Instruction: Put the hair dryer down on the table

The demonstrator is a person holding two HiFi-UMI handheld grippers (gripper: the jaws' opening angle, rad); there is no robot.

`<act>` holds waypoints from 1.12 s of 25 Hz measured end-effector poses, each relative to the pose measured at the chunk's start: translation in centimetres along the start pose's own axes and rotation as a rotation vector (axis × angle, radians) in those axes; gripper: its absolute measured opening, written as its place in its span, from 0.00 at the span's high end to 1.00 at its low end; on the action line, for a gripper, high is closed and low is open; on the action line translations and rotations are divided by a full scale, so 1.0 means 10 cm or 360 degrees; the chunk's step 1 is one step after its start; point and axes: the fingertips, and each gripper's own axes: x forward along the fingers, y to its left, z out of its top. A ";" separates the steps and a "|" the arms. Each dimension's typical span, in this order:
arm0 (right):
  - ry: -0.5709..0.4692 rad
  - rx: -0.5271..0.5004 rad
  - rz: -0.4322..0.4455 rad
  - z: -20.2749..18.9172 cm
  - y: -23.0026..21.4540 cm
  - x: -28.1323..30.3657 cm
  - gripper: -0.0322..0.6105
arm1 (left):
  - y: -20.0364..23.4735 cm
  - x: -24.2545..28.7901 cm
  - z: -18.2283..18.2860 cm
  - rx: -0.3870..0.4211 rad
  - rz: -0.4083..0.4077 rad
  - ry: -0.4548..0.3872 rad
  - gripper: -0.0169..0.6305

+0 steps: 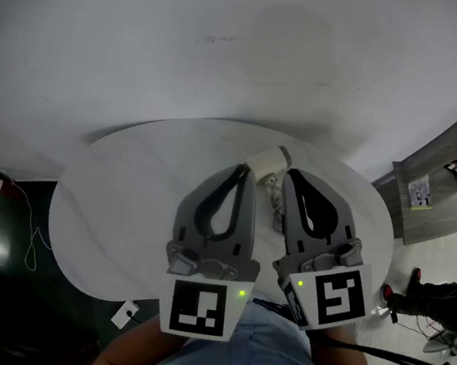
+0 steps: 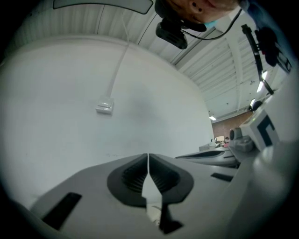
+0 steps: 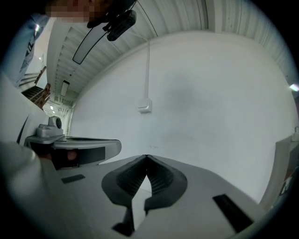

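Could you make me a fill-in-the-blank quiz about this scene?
The white table is ___ in shape. The left gripper and right gripper both have their fingers ___. The hair dryer lies on the table, held by ___ gripper.
Missing words: round; shut; neither.
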 end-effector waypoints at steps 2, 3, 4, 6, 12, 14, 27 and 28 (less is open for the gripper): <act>-0.0014 -0.0012 -0.0015 0.01 -0.02 -0.03 0.93 | -0.03 -0.01 0.01 0.0001 -0.0006 -0.0006 0.95; -0.0020 -0.0014 -0.0019 0.01 -0.03 -0.04 0.93 | -0.04 -0.01 0.01 0.0002 -0.0009 -0.0005 0.95; -0.0026 -0.0013 -0.0021 0.02 -0.04 -0.05 0.93 | -0.06 -0.01 0.01 0.0005 -0.0012 -0.0002 0.95; -0.0039 -0.0005 -0.0020 0.03 -0.04 -0.07 0.93 | -0.08 -0.02 0.01 0.0014 -0.0017 -0.0002 0.95; -0.0014 0.0029 0.0005 0.01 -0.05 -0.06 0.93 | -0.13 0.02 0.01 0.0024 -0.0033 0.0007 0.95; -0.0010 0.0038 0.0002 -0.01 -0.06 -0.05 0.93 | -0.13 0.04 0.00 0.0019 -0.0034 0.0008 0.95; 0.0030 0.0032 0.0031 -0.11 -0.07 0.13 0.93 | -0.04 0.17 -0.11 0.0011 -0.0040 0.0043 0.95; 0.0034 0.0032 0.0031 -0.10 -0.07 0.13 0.93 | -0.04 0.17 -0.10 0.0012 -0.0041 0.0042 0.95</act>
